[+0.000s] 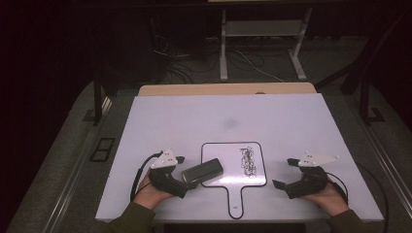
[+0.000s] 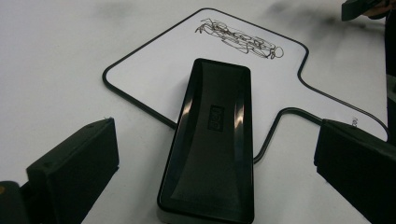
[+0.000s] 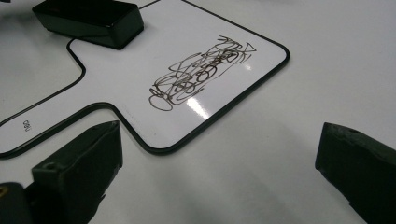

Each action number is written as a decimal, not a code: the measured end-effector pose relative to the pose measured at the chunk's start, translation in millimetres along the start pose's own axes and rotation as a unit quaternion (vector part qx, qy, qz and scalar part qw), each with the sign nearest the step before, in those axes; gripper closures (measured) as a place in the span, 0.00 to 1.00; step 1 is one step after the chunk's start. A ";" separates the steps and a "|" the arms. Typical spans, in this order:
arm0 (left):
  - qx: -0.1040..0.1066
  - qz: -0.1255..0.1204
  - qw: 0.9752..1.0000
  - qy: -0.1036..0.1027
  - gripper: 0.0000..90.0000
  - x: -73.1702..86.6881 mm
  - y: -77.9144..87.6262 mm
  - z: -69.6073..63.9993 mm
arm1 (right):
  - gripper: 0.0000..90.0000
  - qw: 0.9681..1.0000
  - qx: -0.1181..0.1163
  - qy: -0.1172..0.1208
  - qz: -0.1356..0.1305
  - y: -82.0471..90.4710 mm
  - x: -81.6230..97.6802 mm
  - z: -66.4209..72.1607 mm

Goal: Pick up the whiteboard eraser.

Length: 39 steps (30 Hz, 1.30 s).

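Where it lies, glossy black eraser (image 2: 210, 144), seemingly embossed

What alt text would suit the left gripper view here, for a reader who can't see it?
A glossy black eraser lies between the left gripper's open jaws, untouched, its far end resting on a small paddle-shaped whiteboard. A black scribble marks the whiteboard's far part, and all sits on a white table.

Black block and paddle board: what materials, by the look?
Black block: likely glossy hard plastic, showing sharp highlights and a moulded recess on top. Paddle board: smooth white dry-erase surface with a thin black rim; it reflects glare beside the scribble, probably marker.
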State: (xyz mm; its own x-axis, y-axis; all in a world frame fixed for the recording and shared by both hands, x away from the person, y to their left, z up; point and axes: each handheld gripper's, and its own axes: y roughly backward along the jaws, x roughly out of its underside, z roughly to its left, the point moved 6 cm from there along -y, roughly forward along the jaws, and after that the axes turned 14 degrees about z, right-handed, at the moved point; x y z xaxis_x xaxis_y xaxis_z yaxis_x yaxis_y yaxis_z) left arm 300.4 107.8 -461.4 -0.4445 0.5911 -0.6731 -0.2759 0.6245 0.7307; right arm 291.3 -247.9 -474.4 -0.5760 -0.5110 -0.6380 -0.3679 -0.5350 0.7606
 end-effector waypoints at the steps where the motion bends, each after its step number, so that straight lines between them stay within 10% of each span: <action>1: 0.000 0.000 1.000 -0.001 0.00 -0.1 -0.1 0.3 | 0.00 1.000 0.000 0.000 0.000 0.1 0.3 -0.6; 39: -0.007 0.007 1.000 -0.013 0.00 -23.4 5.7 7.2 | 0.00 1.000 -0.009 -0.005 -0.013 3.5 1.1 -2.7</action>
State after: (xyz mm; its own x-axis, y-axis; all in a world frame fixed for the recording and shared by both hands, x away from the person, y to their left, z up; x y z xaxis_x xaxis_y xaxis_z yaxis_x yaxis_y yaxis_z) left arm 315.4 101.1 -442.2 -0.4259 0.6132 -0.6653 -0.2816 0.6090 0.7415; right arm 291.4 -252.1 -472.7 -0.5734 -0.4906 -0.6561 -0.3700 -0.5595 0.7417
